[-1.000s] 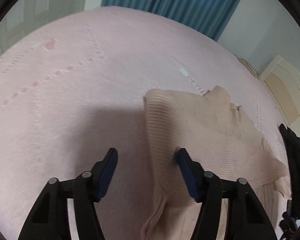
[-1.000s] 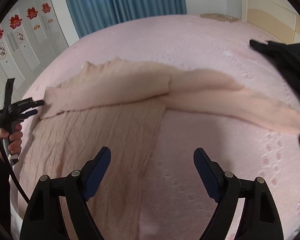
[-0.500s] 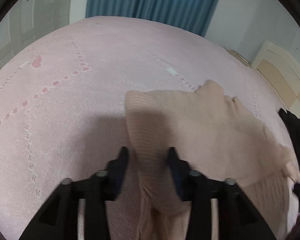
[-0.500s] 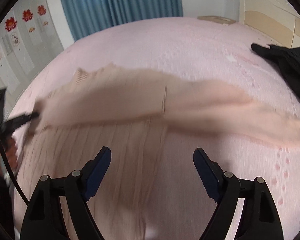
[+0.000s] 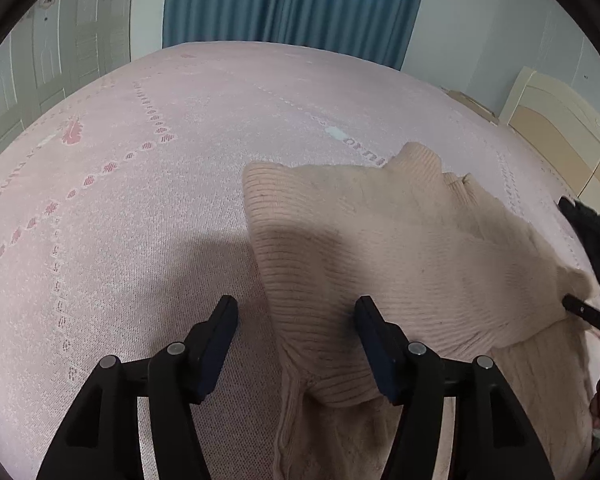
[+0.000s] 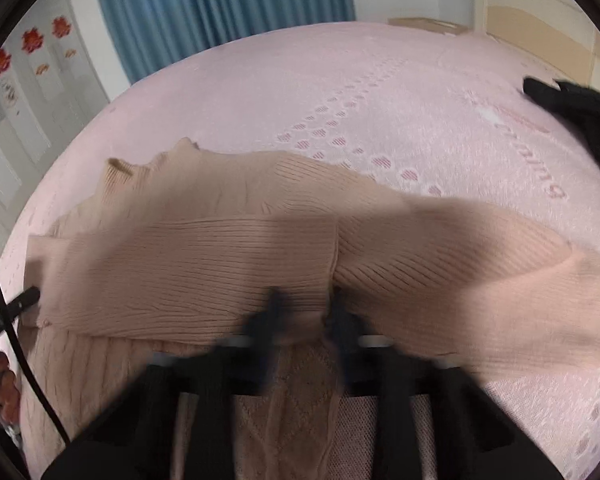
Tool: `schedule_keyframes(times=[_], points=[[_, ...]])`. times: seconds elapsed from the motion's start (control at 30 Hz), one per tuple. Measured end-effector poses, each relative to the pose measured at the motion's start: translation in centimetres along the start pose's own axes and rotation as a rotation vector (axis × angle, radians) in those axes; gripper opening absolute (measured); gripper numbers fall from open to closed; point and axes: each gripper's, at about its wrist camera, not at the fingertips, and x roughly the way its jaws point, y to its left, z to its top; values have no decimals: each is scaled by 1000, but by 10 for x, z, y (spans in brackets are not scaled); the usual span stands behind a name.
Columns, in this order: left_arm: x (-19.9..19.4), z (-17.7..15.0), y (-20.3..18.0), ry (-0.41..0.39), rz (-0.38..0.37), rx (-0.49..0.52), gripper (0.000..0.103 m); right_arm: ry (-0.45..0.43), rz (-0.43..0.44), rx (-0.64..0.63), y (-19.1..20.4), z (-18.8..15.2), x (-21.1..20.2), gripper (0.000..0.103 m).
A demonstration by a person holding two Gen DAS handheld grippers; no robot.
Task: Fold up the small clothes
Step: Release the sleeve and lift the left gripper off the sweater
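One black garment (image 6: 580,116) right of beige sweater (image 5: 400,248); blue curtain (image 5: 292,0) behind.

The left gripper (image 5: 294,312) holds its jaws spread wide, pointing toward 12 o'clock. The right gripper (image 6: 306,304), motion-blurred, has its jaws drawn close together around beige knit fabric.

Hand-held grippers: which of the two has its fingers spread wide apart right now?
The left hand-held gripper: its blue-padded fingers stand wide apart over the beige sweater's folded edge. The right hand-held gripper, motion-blurred, has its fingers drawn close together at the sweater.
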Motion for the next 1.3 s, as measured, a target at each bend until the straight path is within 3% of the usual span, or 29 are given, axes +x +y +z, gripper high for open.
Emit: schedule_keyframes(times=[0.03, 0.07, 0.2, 0.3, 0.43, 0.6, 0.63, 0.73, 0.93, 0.97, 1.1, 1.3], points=[[-1, 2, 3, -7, -22, -20, 31, -19, 6, -3, 0, -1, -5, 5], [-2, 4, 8, -9, -46, -50, 26, -51, 20, 0, -1, -3, -16, 5], [0, 7, 18, -11, -61, -112, 20, -83, 49, -2, -4, -14, -36, 5], [1, 5, 15, -7, -38, -96, 27, -24, -7, -17, -2, -21, -16, 5], [-10, 5, 10, 9, -19, -66, 46, -7, -61, -79, 9, -17, -16, 11], [-38, -10, -6, 28, -13, -9, 59, -37, -74, -94, -4, -33, -63, 47], [-46, -16, -13, 30, -10, 15, 63, -46, -95, -85, -12, -39, -77, 49], [-65, -32, -29, 24, -3, 65, 67, -50, -132, -36, -44, -51, -106, 50], [-76, -63, -58, 66, -9, 92, 68, -50, -225, 134, -141, -69, -145, 73], [-75, -63, -62, 73, -7, 87, 68, -41, -242, 173, -160, -73, -145, 79], [-74, -59, -83, 63, -12, 80, 68, -31, -225, 300, -211, -79, -131, 79], [-71, -52, -109, 35, 40, 143, 68, -2, -150, 434, -244, -67, -90, 81]])
